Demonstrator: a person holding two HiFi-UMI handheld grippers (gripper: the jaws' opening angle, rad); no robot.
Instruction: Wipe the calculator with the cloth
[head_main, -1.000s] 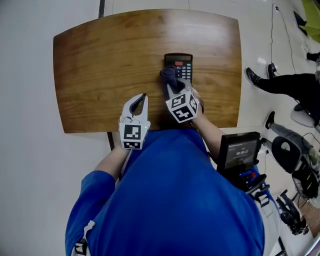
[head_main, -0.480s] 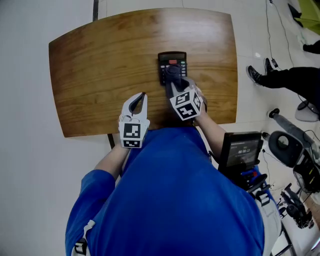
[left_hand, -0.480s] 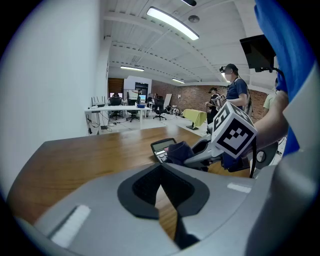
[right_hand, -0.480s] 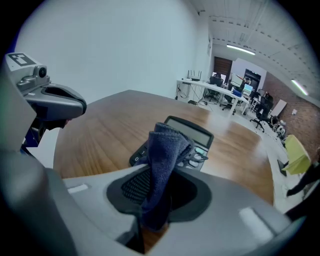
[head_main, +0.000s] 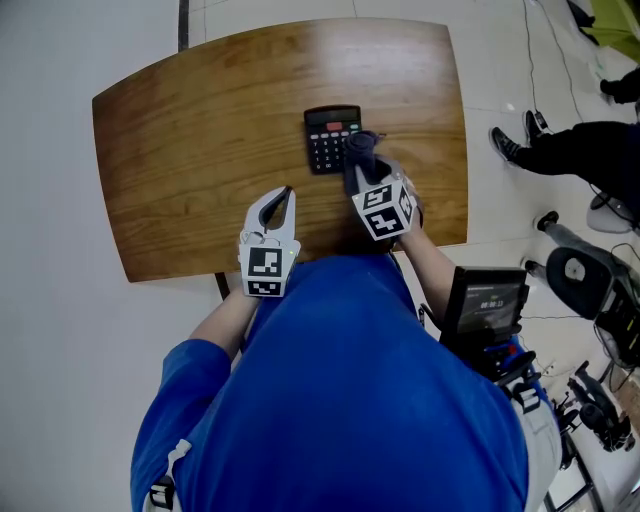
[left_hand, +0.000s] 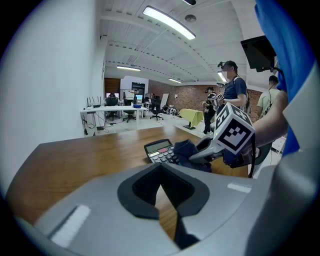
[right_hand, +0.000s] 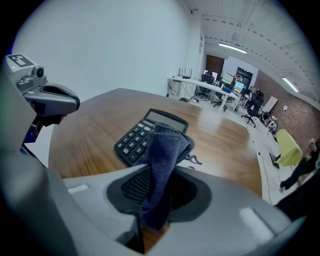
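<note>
Now my one cloth (head_main: 362, 146) has slid to 3 o'clock on the one calculator (head_main: 326, 140), hiding keys. My right gripper (head_main: 361, 172) pinches it; my left gripper (head_main: 283, 196), at 7 o'clock, sits closed, empty.

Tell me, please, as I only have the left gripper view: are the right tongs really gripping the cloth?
Observer: Yes; the right gripper view shows the right tongs shut on the blue cloth.
Operator: Where on the calculator is it?
Observer: In the head view it sits at the right edge; the keys to its left lie uncovered.
Operator: Where are my left tongs?
Observer: Over the table's near part, short of the calculator and to its left.
</note>
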